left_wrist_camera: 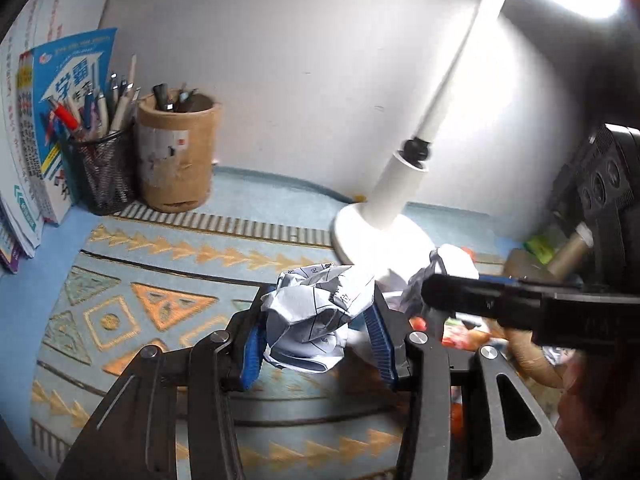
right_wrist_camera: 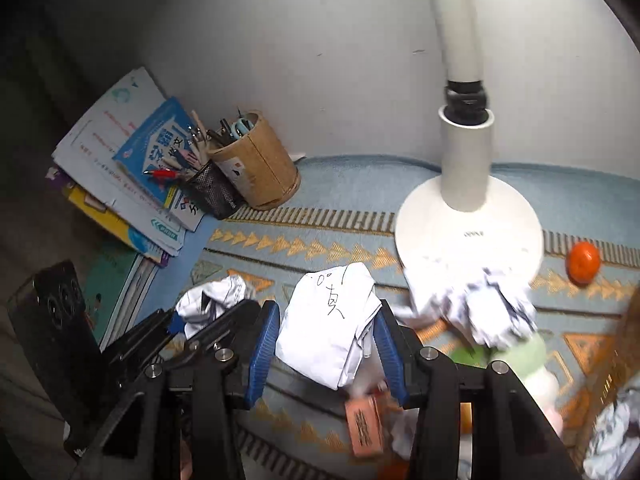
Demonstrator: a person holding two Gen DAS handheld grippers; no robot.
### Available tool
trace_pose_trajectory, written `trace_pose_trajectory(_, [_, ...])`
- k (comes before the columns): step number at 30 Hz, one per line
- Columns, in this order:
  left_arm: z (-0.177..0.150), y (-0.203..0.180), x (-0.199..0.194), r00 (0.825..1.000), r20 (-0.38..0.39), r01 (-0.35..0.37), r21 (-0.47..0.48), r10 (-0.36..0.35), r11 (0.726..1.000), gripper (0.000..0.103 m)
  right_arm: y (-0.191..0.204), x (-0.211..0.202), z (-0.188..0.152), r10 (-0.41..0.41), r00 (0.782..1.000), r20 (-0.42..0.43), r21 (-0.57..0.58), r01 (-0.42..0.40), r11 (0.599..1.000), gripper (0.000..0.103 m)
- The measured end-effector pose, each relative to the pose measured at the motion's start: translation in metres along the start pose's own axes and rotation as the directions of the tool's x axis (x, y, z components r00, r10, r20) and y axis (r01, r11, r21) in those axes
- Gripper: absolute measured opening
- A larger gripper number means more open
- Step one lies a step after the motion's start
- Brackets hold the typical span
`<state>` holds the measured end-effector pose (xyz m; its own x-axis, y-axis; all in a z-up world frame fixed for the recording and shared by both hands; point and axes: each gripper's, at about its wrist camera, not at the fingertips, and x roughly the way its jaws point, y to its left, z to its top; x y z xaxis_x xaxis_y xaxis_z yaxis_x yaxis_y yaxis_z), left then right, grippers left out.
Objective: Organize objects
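Observation:
A crumpled ball of printed paper sits between the blue pads of my left gripper, which is shut on it above the patterned mat. My right gripper is shut on a crumpled white sheet with handwriting. In the right wrist view the left gripper shows at the left with its paper ball. In the left wrist view the right gripper reaches in from the right with its paper. Another crumpled paper lies by the lamp base.
A white desk lamp stands at the back. A mesh pen cup and a cardboard pen holder stand by leaning books. An orange, an orange eraser box and a green object clutter the right side.

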<state>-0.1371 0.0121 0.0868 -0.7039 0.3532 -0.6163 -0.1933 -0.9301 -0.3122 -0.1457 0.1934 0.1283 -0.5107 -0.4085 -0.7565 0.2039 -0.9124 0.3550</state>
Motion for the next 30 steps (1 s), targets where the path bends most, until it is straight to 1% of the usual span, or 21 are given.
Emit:
trace_pose_trajectory(3, [-0.007,-0.051,-0.012,0.995,0.005,0.104,0.046,-0.104,0.994,0.042,-0.025,-0.052,-0.047,-0.004,0.998,0.058,0.067,0.0,0.998,0.047])
trace_pose_trajectory(5, [-0.012,-0.093,-0.014,0.985,-0.001,0.171,0.092,-0.172,0.981,0.042,-0.052,-0.096,-0.068,-0.033,0.993,0.117,0.135,0.017,0.991,0.047])
trace_pose_trajectory(6, [-0.011,-0.116,-0.014,0.979,-0.009,0.203,0.122,-0.203,0.972,0.042,-0.066,-0.123,-0.075,-0.068,0.985,0.16,0.162,0.042,0.986,0.047])
trace_pose_trajectory(7, [-0.01,-0.138,-0.012,0.974,-0.016,0.228,0.152,-0.228,0.962,0.042,-0.078,-0.15,-0.081,-0.126,0.97,0.209,0.188,0.087,0.978,0.047])
trace_pose_trajectory(8, [-0.012,-0.16,-0.012,0.969,-0.023,0.247,0.179,-0.247,0.952,0.042,-0.091,-0.18,-0.086,-0.194,0.946,0.26,0.216,0.139,0.966,0.047])
trace_pose_trajectory(10, [-0.012,-0.201,-0.008,0.959,-0.039,0.281,0.219,-0.279,0.935,0.042,-0.115,-0.232,-0.096,-0.321,0.881,0.347,0.288,0.226,0.931,0.047])
trace_pose_trajectory(11, [-0.011,-0.215,0.0,0.957,-0.042,0.288,0.223,-0.286,0.931,0.042,-0.127,-0.253,-0.101,-0.363,0.853,0.376,0.324,0.246,0.914,0.047])
trace_pose_trajectory(12, [-0.012,-0.226,0.006,0.954,-0.036,0.298,0.217,-0.297,0.93,0.042,-0.137,-0.267,-0.106,-0.392,0.831,0.394,0.349,0.259,0.901,0.048])
trace_pose_trajectory(13, [-0.013,-0.236,0.012,0.953,-0.031,0.302,0.213,-0.303,0.929,0.042,-0.147,-0.275,-0.108,-0.413,0.818,0.4,0.365,0.271,0.891,0.048])
trace_pose_trajectory(14, [-0.014,-0.242,0.019,0.955,-0.031,0.296,0.21,-0.296,0.932,0.043,-0.159,-0.278,-0.109,-0.428,0.815,0.391,0.378,0.281,0.882,0.048])
trace_pose_trajectory(15, [-0.015,-0.25,0.028,0.954,-0.038,0.3,0.204,-0.299,0.932,0.043,-0.168,-0.275,-0.11,-0.438,0.82,0.369,0.392,0.29,0.873,0.048])
trace_pose_trajectory(16, [-0.016,-0.256,0.036,0.952,-0.048,0.306,0.21,-0.303,0.929,0.046,-0.177,-0.27,-0.109,-0.435,0.829,0.35,0.403,0.286,0.869,0.048])
trace_pose_trajectory(17, [-0.017,-0.263,0.045,0.957,-0.05,0.29,0.222,-0.286,0.931,0.047,-0.184,-0.263,-0.106,-0.421,0.841,0.34,0.409,0.271,0.871,0.049])
trace_pose_trajectory(18, [-0.018,-0.268,0.053,0.963,-0.049,0.269,0.232,-0.265,0.935,0.053,-0.19,-0.255,-0.103,-0.405,0.852,0.333,0.411,0.256,0.875,0.052])
trace_pose_trajectory(19, [-0.018,-0.271,0.062,0.967,-0.061,0.254,0.24,-0.247,0.937,0.069,-0.196,-0.244,-0.097,-0.39,0.864,0.318,0.405,0.249,0.88,0.055])
trace_pose_trajectory(20, [-0.018,-0.271,0.07,0.973,-0.074,0.23,0.238,-0.218,0.944,0.078,-0.2,-0.229,-0.091,-0.393,0.874,0.285,0.408,0.26,0.875,0.06])
trace_pose_trajectory(21, [-0.019,-0.267,0.074,0.976,-0.075,0.218,0.229,-0.206,0.949,0.081,-0.206,-0.221,-0.088,-0.411,0.876,0.254,0.424,0.281,0.861,0.06])
trace_pose_trajectory(23, [-0.019,-0.251,0.073,0.97,-0.094,0.238,0.204,-0.223,0.95,0.081,-0.213,-0.215,-0.09,-0.425,0.872,0.244,0.435,0.293,0.851,0.06])
trace_pose_trajectory(25, [-0.021,-0.233,0.058,0.964,-0.093,0.261,0.178,-0.248,0.949,0.081,-0.212,-0.217,-0.1,-0.409,0.874,0.264,0.433,0.272,0.86,0.06])
trace_pose_trajectory(28, [-0.028,-0.199,0.019,0.962,-0.035,0.272,0.143,-0.27,0.952,0.081,-0.197,-0.222,-0.115,-0.369,0.879,0.302,0.425,0.223,0.878,0.06])
trace_pose_trajectory(30, [-0.035,-0.173,-0.012,0.967,0.025,0.248,0.12,-0.253,0.961,0.082,-0.179,-0.222,-0.121,-0.34,0.883,0.323,0.399,0.199,0.895,0.061])
